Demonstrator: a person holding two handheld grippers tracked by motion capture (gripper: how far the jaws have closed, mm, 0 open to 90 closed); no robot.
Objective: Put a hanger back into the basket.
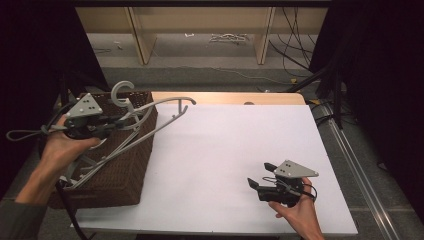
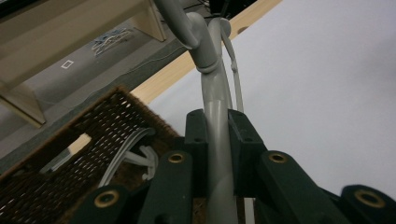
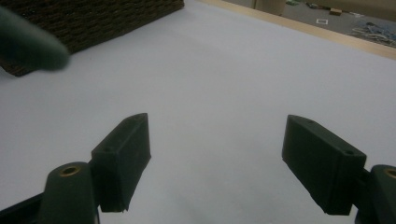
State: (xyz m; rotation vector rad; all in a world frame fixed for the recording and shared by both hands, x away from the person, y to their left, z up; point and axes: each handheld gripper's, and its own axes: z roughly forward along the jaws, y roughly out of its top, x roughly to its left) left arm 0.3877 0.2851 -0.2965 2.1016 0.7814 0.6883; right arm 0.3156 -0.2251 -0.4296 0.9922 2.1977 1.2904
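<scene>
- While the left forearm reaches in from the near left, its hand holds the left gripper [image 1: 122,120] raised above the wicker basket [image 1: 131,170], jaws pinching the grey hanger [image 1: 150,127] just below its hook.
- That hanger is tilted, its far end over the white worktop [image 1: 235,145], its near end down in the basket among other hangers [image 2: 135,154].
- Near right, the right gripper [image 1: 261,176] sits low over the worktop, jaws spread wide, pointing left.
</scene>
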